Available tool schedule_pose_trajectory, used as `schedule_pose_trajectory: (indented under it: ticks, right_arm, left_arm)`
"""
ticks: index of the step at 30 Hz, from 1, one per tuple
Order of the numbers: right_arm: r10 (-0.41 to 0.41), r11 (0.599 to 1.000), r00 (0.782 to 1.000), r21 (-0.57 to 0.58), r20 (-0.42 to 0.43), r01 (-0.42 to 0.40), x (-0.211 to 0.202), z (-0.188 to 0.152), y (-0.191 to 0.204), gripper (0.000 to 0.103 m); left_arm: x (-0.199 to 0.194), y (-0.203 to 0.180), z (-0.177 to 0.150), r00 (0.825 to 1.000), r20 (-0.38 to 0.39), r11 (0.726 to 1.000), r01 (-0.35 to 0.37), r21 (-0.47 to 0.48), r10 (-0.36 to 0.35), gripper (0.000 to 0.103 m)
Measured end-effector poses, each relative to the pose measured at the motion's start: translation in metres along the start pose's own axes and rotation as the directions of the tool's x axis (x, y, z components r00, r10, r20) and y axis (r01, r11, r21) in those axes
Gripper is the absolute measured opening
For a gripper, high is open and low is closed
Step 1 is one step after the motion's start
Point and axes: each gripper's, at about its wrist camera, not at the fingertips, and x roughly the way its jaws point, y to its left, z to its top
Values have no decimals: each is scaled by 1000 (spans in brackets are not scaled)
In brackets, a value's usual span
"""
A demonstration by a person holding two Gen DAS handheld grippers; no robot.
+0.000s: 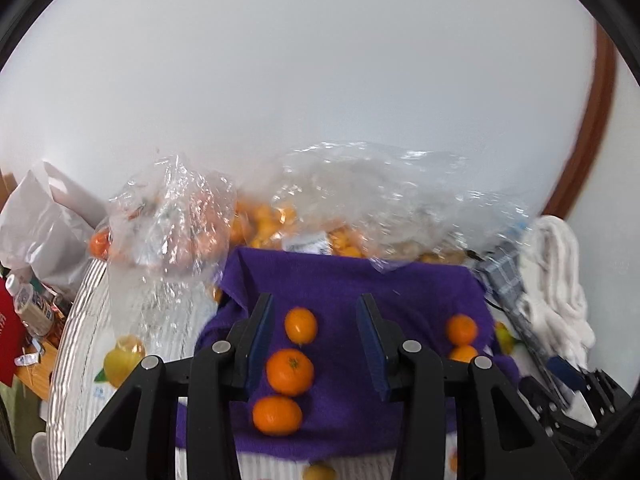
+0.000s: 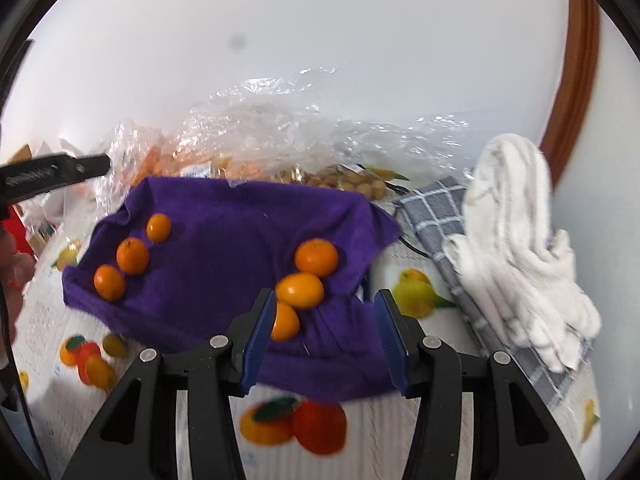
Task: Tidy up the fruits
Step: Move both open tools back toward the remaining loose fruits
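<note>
A purple cloth [image 1: 360, 292] [image 2: 224, 236] lies on the table with two rows of small oranges. In the left wrist view three oranges [image 1: 290, 372] sit in a line between my open left fingers, and two more [image 1: 461, 330] lie at the right. My left gripper [image 1: 316, 340] is open and empty above that line. In the right wrist view the left row [image 2: 132, 256] and the right row [image 2: 300, 290] both show. My right gripper [image 2: 320, 332] is open and empty, just right of the nearest orange [image 2: 285, 322].
Clear plastic bags of oranges [image 1: 260, 224] [image 2: 224, 152] and nuts [image 2: 340, 180] stand behind the cloth. A checked towel [image 2: 436, 208] and a white towel [image 2: 516, 232] lie at the right. The tablecloth [image 2: 400, 432] has printed fruit. Clutter [image 1: 32, 304] is at the far left.
</note>
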Motion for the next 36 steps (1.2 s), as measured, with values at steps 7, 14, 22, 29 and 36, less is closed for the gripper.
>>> schedule_pose_trajectory:
  ticks: [7, 14, 22, 29, 36]
  right_arm:
    - [63, 996, 997, 68, 34, -65, -36, -24, -7, 50]
    - [77, 996, 996, 51, 49, -79, -72, -50, 1, 50]
    - [103, 992, 992, 65, 68, -108, -99, -66, 1, 50]
    - [126, 989, 991, 71, 52, -129, -96, -78, 4, 50]
    - [181, 982, 983, 54, -5, -181, -71, -91, 26, 50]
  left_arm:
    - [-40, 8, -48, 1000, -1, 998, -31, 52, 32, 40]
    - [-69, 33, -97, 998, -64, 1000, -5, 7, 5, 40]
    - [-99, 50, -130, 998, -58, 999, -36, 0, 36, 40]
    - [-100, 73, -147, 996, -66, 996, -71, -50, 68, 41]
    - [-81, 94, -169, 990, -118, 993, -89, -78, 80, 41]
